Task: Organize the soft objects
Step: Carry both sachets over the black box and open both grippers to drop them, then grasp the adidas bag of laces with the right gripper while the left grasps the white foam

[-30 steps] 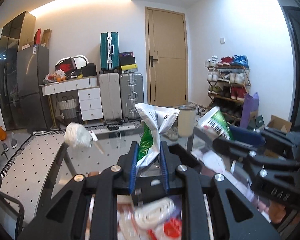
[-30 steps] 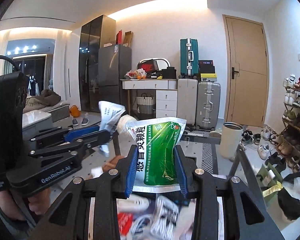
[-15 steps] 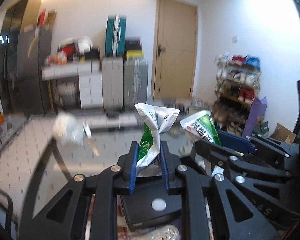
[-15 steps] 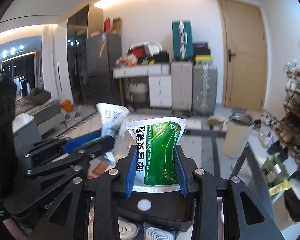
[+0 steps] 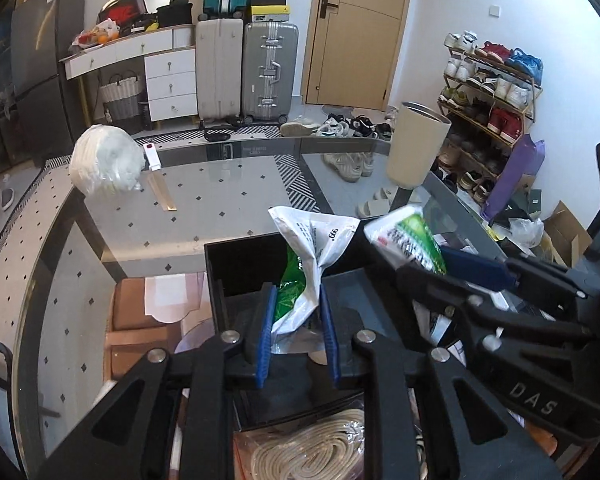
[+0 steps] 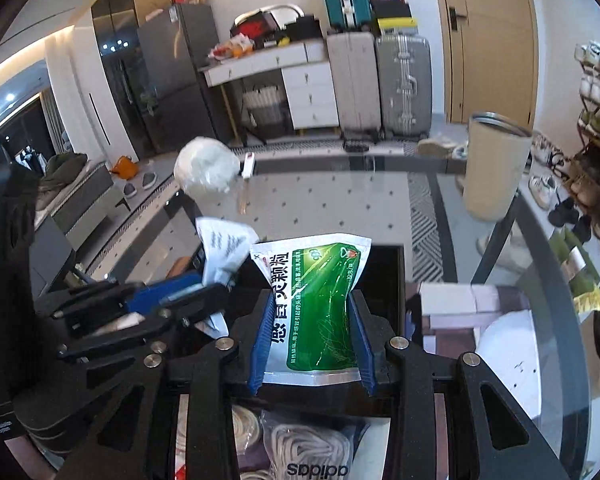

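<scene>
My left gripper [image 5: 296,328] is shut on a crumpled white-and-green sachet [image 5: 308,264], held above an open black box [image 5: 236,264] on the glass table. My right gripper [image 6: 312,340] is shut on a flat green-and-white sachet [image 6: 316,308], also over the black box [image 6: 384,264]. Each gripper shows in the other's view: the right one [image 5: 452,268] on the right with its sachet [image 5: 408,236], the left one [image 6: 172,300] on the left with its sachet [image 6: 224,248]. Bags of coiled cord [image 5: 312,448] lie below the fingers.
A white plastic-wrapped bundle [image 5: 104,164] and a small ruler-like strip [image 5: 162,196] lie at the far left of the glass table [image 5: 220,200]. A beige bin [image 5: 416,144] stands beyond the table's right edge. A white box [image 6: 460,300] lies right of the black box.
Both grippers have tilted downward and come over the black box, sachets still held. The view has swung from the room down to the tabletop.
</scene>
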The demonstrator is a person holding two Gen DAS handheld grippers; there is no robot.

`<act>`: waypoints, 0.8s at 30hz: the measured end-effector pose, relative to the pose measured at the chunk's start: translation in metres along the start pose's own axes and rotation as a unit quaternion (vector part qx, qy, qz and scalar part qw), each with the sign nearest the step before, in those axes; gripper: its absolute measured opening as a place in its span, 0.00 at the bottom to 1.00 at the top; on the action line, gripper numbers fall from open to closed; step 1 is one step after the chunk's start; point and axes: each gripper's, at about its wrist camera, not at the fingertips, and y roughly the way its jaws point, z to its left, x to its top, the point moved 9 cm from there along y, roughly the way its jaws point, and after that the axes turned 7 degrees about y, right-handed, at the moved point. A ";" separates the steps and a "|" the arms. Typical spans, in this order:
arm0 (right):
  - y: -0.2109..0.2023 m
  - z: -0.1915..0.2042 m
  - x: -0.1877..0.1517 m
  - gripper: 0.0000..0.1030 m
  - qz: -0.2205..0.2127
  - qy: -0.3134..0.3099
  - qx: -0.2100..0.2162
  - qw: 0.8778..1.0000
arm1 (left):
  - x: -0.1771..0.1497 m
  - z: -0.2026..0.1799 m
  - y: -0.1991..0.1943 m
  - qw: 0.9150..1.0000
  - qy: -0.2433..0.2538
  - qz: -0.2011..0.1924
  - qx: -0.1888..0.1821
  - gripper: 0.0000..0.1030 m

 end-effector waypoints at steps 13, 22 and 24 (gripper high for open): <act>-0.038 -0.013 -0.026 0.56 0.020 0.026 0.005 0.999 | -0.001 0.021 -0.060 1.000 0.012 -0.010 -0.017 0.63; -0.063 0.002 -0.097 0.56 0.085 -0.013 0.028 0.996 | -0.077 0.091 -0.060 0.996 -0.035 0.067 0.040 0.67; -0.060 0.000 -0.103 0.56 0.091 -0.018 0.020 0.996 | -0.089 0.096 -0.052 0.994 -0.037 0.086 0.050 0.67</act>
